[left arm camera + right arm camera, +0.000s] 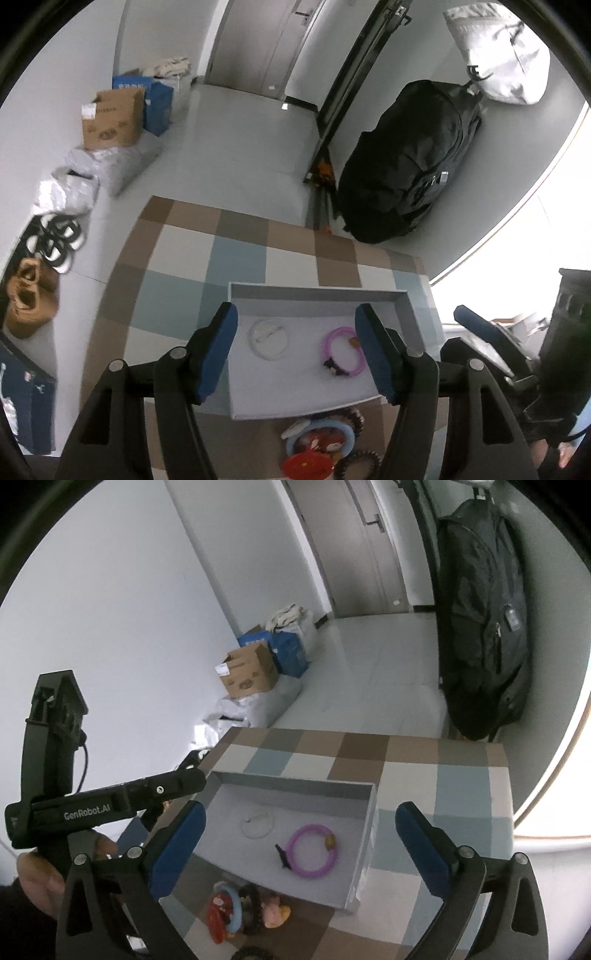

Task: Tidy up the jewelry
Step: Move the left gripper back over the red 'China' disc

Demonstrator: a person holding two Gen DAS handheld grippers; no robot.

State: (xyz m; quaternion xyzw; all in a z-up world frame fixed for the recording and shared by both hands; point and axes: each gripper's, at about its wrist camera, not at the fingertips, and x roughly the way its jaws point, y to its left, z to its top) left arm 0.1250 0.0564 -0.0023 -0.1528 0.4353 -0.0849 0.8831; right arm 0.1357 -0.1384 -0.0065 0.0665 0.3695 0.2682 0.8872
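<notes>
1. Tray (317, 291) is the landmark: inside it lie a purple ring (345, 350) and a thin clear ring (268, 339)
2. Loose pile of jewelry (240, 912) sits on the checkered cloth just outside the tray's near wall
3. Left gripper (297, 354) and right gripper (301, 853) both spread wide, empty, above the tray
4. Pile lies below and short of both; from the right gripper it is toward the left finger, about equally near each

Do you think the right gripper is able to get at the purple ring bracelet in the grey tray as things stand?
Probably yes: the right gripper has open, empty jaws, and the purple ring bracelet lies uncovered in the open-topped grey tray.
</notes>
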